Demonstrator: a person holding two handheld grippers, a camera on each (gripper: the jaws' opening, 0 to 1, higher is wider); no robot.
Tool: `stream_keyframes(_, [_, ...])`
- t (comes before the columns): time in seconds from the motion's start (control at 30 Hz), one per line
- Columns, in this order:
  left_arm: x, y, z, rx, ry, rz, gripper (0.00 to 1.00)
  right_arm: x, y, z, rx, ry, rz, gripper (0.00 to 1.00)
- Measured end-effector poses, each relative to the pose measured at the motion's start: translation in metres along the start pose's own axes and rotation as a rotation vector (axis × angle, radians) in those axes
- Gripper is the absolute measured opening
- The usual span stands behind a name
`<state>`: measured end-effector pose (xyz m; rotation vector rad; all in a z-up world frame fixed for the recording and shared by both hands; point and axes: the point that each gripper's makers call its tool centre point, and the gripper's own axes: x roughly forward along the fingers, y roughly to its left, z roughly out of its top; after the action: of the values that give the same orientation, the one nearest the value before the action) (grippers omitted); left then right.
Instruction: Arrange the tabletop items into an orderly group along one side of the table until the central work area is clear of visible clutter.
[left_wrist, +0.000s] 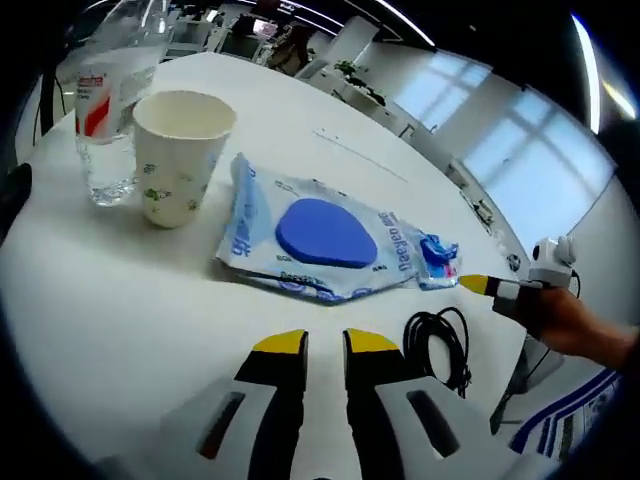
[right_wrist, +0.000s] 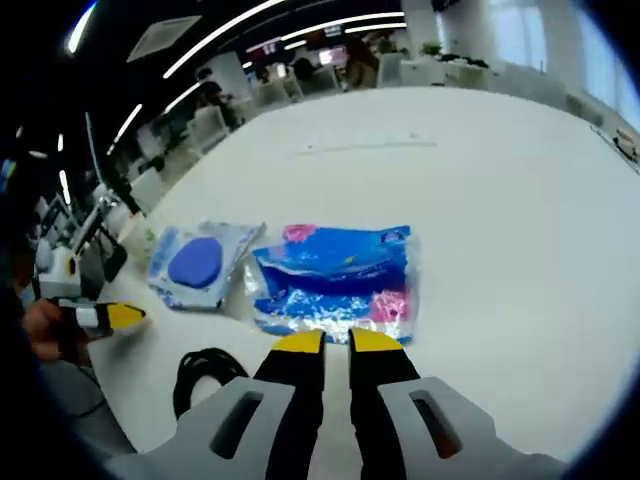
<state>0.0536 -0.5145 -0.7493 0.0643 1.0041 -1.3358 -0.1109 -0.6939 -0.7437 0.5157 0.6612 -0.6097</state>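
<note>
In the left gripper view, the left hand-held gripper (left_wrist: 325, 344) hovers low over the white surface (left_wrist: 120, 300) with its yellow-tipped jaws drawn nearly together and nothing between them. Just ahead of it lies a flat wipes pack (left_wrist: 320, 240) with a blue oval lid, and to that pack's left stands a paper cup (left_wrist: 180, 155), upright, with a clear water bottle (left_wrist: 110, 110) close behind it, touching or nearly so. A coiled black cable (left_wrist: 440, 345) lies beside the jaws on the right. At the right edge the right hand-held gripper (left_wrist: 475, 285) comes in with a hand (left_wrist: 570, 320) behind it, its yellow tip at the far end of the wipes pack, where a bit of blue and pink wrapper shows. In the right gripper view, that gripper (right_wrist: 326, 342) has its jaws nearly closed, empty, with the tips right at the near edge of a crinkly blue-and-pink packet (right_wrist: 335, 280); whether they touch it is hard to tell. The wipes pack (right_wrist: 200, 262) lies just left of the packet, the black cable (right_wrist: 205, 375) sits at lower left on the surface (right_wrist: 500, 200), and the left hand-held gripper (right_wrist: 120, 316) enters from the left edge.
</note>
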Motion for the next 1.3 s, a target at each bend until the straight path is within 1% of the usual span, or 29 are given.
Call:
stream_keyframes(0.03, [0.004,-0.005,-0.002,0.041,0.021,-0.011,0.11,0.0,-0.002,0.001,0.008,-0.004,0.003,0.05])
stream_keyframes(0.07, [0.007,-0.01,-0.004,0.06,0.032,-0.022,0.12,-0.001,-0.003,0.001,0.009,-0.003,0.002,0.05])
stream_keyframes(0.17, [0.016,-0.03,-0.007,0.078,0.04,-0.057,0.14,0.0,-0.016,0.001,0.013,0.008,-0.033,0.07])
stream_keyframes(0.3, [0.023,-0.046,-0.009,0.097,0.051,-0.085,0.15,0.0,-0.03,0.009,0.042,-0.005,-0.061,0.08])
stream_keyframes(0.4, [0.026,-0.054,-0.011,0.117,0.059,-0.095,0.16,0.005,-0.036,0.012,0.046,0.0,-0.065,0.11])
stream_keyframes(0.47, [0.027,-0.056,-0.012,0.119,0.061,-0.1,0.16,0.009,-0.039,0.013,0.044,0.008,-0.069,0.12])
stream_keyframes(0.6, [0.028,-0.06,-0.014,0.118,0.065,-0.1,0.16,0.016,-0.039,0.012,0.07,0.011,-0.072,0.14])
stream_keyframes(0.73, [0.028,-0.062,-0.015,0.118,0.066,-0.099,0.17,0.021,-0.037,0.012,0.071,0.011,-0.074,0.09])
stream_keyframes(0.8, [0.028,-0.062,-0.015,0.117,0.066,-0.097,0.17,0.021,-0.037,0.011,0.072,0.014,-0.083,0.03])
stream_keyframes(0.83, [0.027,-0.061,-0.015,0.116,0.065,-0.092,0.17,0.021,-0.038,0.01,0.075,0.012,-0.09,0.02])
stream_keyframes(0.9, [0.027,-0.059,-0.016,0.11,0.066,-0.089,0.16,0.021,-0.039,0.01,0.106,0.001,-0.094,0.02])
stream_keyframes(1.07, [0.025,-0.057,-0.015,0.107,0.063,-0.078,0.16,0.018,-0.047,0.01,0.137,-0.015,-0.103,0.01])
stream_keyframes(1.3, [0.027,-0.059,-0.02,0.108,0.071,-0.072,0.16,0.019,-0.048,0.01,0.156,-0.027,-0.098,0.02])
